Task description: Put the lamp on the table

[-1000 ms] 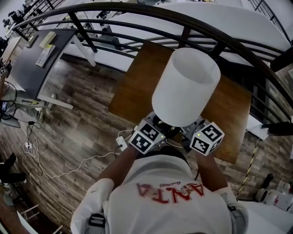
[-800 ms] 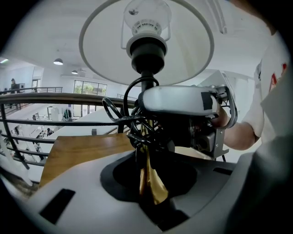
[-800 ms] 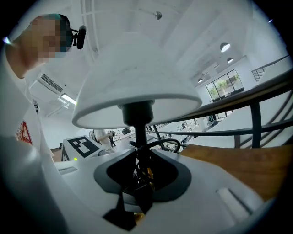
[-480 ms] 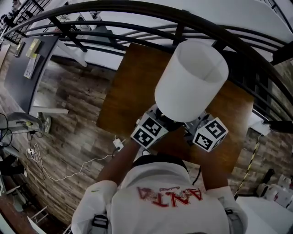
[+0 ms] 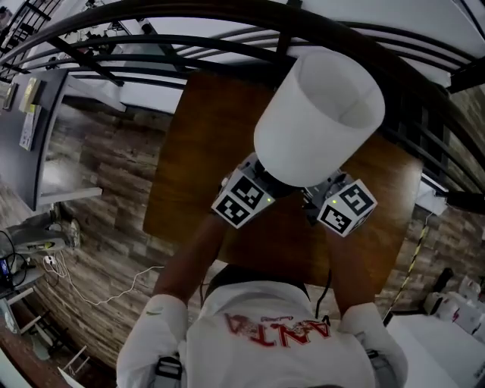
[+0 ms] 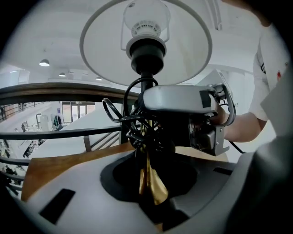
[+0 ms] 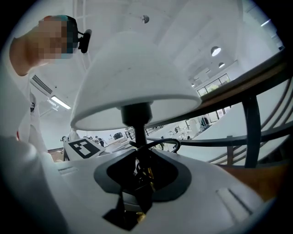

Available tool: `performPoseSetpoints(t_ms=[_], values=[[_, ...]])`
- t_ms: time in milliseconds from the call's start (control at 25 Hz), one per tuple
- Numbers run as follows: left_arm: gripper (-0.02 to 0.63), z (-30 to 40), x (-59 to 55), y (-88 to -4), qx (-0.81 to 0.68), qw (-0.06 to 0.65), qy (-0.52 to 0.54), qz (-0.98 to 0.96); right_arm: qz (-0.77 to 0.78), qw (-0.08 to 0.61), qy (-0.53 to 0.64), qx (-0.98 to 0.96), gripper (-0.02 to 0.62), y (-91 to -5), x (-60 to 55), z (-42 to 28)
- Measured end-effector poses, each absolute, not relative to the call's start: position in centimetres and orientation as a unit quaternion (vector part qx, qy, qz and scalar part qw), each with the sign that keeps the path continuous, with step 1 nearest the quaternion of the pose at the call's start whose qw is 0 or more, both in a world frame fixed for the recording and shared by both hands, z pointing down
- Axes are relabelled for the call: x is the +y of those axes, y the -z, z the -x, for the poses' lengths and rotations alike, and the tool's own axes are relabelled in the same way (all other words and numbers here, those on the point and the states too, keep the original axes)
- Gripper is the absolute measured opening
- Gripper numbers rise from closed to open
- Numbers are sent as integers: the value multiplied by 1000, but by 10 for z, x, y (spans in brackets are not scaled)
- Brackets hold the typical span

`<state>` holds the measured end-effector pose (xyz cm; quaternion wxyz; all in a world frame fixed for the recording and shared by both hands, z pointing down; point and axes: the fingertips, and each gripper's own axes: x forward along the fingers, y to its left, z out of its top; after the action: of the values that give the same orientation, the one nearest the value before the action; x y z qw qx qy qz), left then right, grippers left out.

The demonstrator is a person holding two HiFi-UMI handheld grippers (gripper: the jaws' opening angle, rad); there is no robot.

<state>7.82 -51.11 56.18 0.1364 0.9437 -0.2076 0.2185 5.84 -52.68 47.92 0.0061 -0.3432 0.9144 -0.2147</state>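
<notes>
Our left gripper (image 6: 151, 201) has its jaws clamped on the slim brass stem (image 6: 147, 176) of the lamp (image 5: 318, 114), which hangs above the brown desk (image 5: 193, 151), not yet set down. Our right gripper (image 7: 137, 201) has its jaws shut on the same stem from the other side, amid coiled black cord (image 7: 165, 142). We judge the lamp light but top-heavy, its shade (image 7: 132, 87) easily dented, so the stiff stem is the place to hold.

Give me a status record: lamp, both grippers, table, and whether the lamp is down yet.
lamp: white shade up, held between both grippers
left gripper: shut on the lamp's brass stem
right gripper: shut on the lamp's stem, opposite side
cord: black, bundled around the stem
table: brown wood, under the lamp, beside the railing
set down: cannot tell; base hidden by the shade
</notes>
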Motion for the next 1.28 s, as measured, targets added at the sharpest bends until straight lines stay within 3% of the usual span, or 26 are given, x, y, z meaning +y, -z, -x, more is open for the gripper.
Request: performPoseSetpoints(t_ms=[600, 1280], values=[[103, -99, -563, -636, -188, 99, -218, -953, 361, -3, 181, 915, 101, -552, -573, -77], [103, -100, -552, -646, -198, 48, -205, -957, 365, -3, 119, 923, 103, -562, -549, -73]])
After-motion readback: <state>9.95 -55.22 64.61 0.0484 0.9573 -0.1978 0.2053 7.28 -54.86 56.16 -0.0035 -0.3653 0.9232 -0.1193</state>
